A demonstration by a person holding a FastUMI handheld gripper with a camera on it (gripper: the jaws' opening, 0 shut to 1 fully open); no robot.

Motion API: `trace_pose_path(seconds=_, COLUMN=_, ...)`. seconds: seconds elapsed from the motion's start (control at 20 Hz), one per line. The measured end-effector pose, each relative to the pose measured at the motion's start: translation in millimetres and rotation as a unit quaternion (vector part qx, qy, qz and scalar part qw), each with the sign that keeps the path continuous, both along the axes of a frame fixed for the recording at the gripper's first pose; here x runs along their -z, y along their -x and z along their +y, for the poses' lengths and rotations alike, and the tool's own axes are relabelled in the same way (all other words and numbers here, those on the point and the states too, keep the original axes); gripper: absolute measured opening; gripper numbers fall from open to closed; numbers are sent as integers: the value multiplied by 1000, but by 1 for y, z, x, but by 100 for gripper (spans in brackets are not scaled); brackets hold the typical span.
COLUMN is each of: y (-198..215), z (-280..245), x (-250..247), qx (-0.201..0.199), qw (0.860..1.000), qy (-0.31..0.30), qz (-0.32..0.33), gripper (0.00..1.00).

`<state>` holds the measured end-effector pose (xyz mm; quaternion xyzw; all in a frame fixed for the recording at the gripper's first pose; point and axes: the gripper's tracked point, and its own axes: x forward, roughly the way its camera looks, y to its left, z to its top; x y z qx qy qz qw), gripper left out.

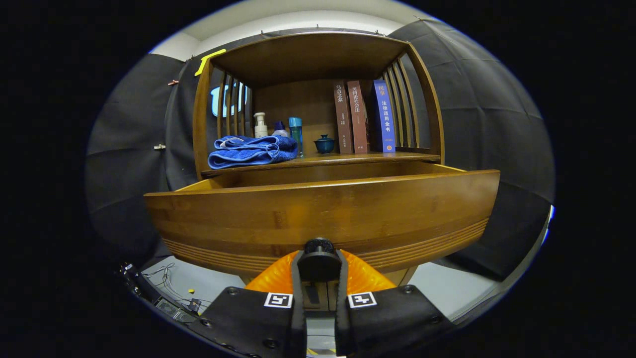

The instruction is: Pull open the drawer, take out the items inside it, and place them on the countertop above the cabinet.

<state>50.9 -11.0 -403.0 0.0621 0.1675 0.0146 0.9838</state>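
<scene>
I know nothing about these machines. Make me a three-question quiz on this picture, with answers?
1. True or false: the drawer is pulled out.
2. What does the gripper clamp? A) towel B) drawer knob C) book
3. Fill in: the blue towel lies on the countertop, left of the small ____ with a lid.

Key
1. True.
2. B: both fingers press on the knob.
3. Pot; three books stand to its right.
</scene>
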Motion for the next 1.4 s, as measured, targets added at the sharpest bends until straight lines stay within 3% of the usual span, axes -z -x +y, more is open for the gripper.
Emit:
trace_pose_path(seconds=0.35, y=6, z=0, x=8, qx=-3, qw=1000, qy=14, qz=-3, gripper=27)
trace_pose_path(seconds=0.5, y=9, z=-2, x=7, qx=-1, qw=1000, qy=23, qz=-3, gripper=40)
trace_pose_path(seconds=0.75, y=10, z=-17, x=24, qx=14, qw=999, qy=38, qz=32, gripper=99)
trace_pose_path(seconds=1.1, y=28, z=-23, x=-15, qx=2, qw=999, qy=33, qz=34, gripper=100)
trace_pose_path(seconds=1.4, y=35, z=-17, x=-102, qx=-69, qw=996, qy=39, qz=41, gripper=99)
